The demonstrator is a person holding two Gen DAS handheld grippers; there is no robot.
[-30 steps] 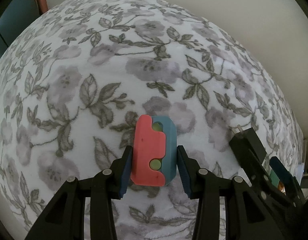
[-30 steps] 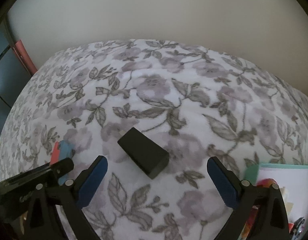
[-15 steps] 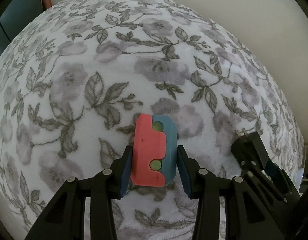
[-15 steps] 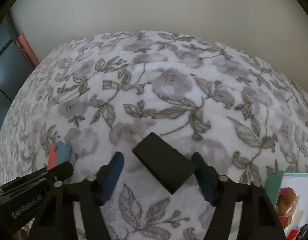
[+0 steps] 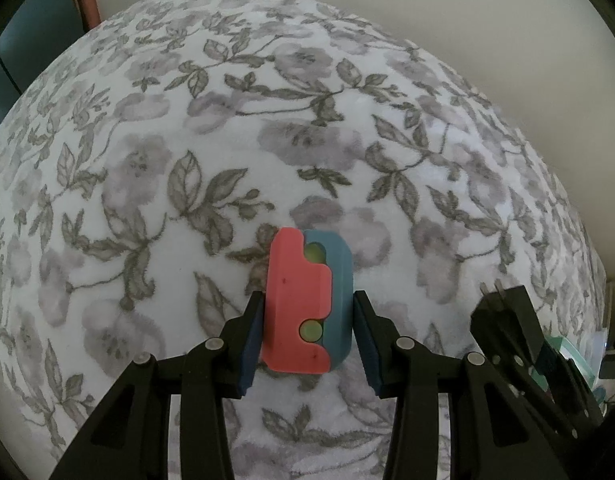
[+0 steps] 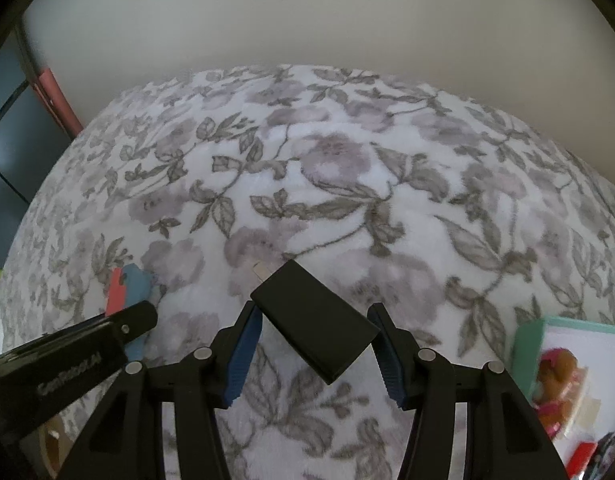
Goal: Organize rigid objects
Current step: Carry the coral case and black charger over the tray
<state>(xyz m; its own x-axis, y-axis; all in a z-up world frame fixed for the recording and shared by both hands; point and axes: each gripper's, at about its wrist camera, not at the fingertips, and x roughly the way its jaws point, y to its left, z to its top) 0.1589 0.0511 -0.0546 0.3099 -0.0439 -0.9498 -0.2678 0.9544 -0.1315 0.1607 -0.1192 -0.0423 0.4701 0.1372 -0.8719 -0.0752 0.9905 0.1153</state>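
Note:
A pink and blue block with green dots stands upright between the pads of my left gripper, which is shut on it. It also shows at the left of the right wrist view. My right gripper is shut on a black charger with metal prongs, held diagonally just above the floral blanket. The charger and right gripper also show at the right edge of the left wrist view.
The floral blanket covers a rounded surface against a plain wall. A teal-edged box with colourful items sits at the lower right. A pink post and dark furniture stand at the left.
My right gripper has moved forward around the black charger and closed from wide open onto it. My left gripper keeps its hold on the block, shifted slightly.

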